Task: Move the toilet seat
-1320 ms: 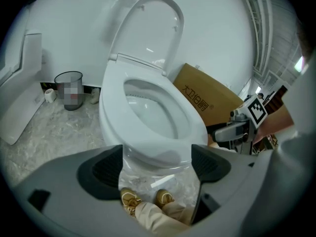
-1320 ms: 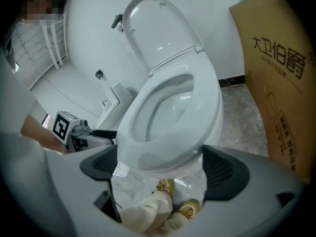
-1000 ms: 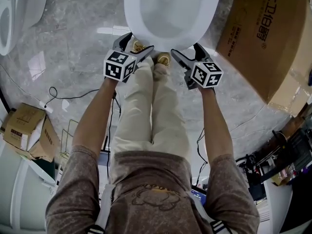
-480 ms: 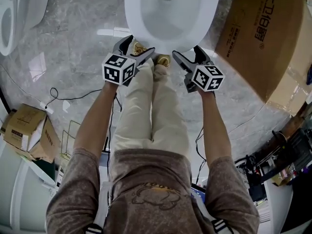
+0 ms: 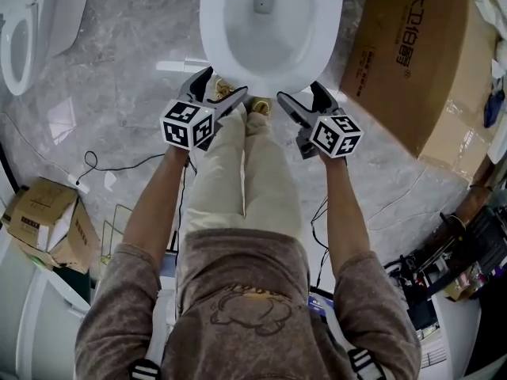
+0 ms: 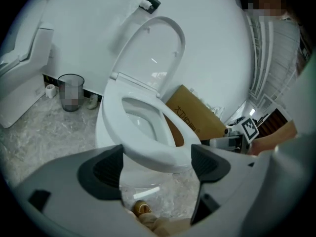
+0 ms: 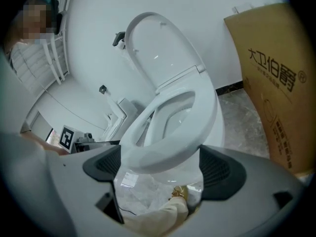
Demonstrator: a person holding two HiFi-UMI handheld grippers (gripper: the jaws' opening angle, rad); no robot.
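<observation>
A white toilet [image 5: 269, 22] stands at the top middle of the head view. Its seat ring [image 6: 148, 137] lies down on the bowl, and the lid [image 6: 153, 48] stands upright against the wall. My left gripper [image 5: 226, 83] hovers open at the front left of the rim. My right gripper [image 5: 299, 92] hovers open at the front right. In the left gripper view the seat's front edge shows between the open jaws of the left gripper [image 6: 157, 164], not gripped. The right gripper [image 7: 160, 167] frames the seat [image 7: 173, 132] the same way.
A big cardboard box [image 5: 420, 54] leans to the right of the toilet. A second toilet [image 5: 24, 30] stands at the far left, with a small open carton [image 5: 43, 212] and cables [image 5: 103, 161] on the marble floor. A bin [image 6: 70, 92] sits by the wall. The person's shoes [image 5: 261, 105] are between the grippers.
The head view has tipped so that more of the bowl shows. Both grippers stay open at the front rim, shifted only slightly.
</observation>
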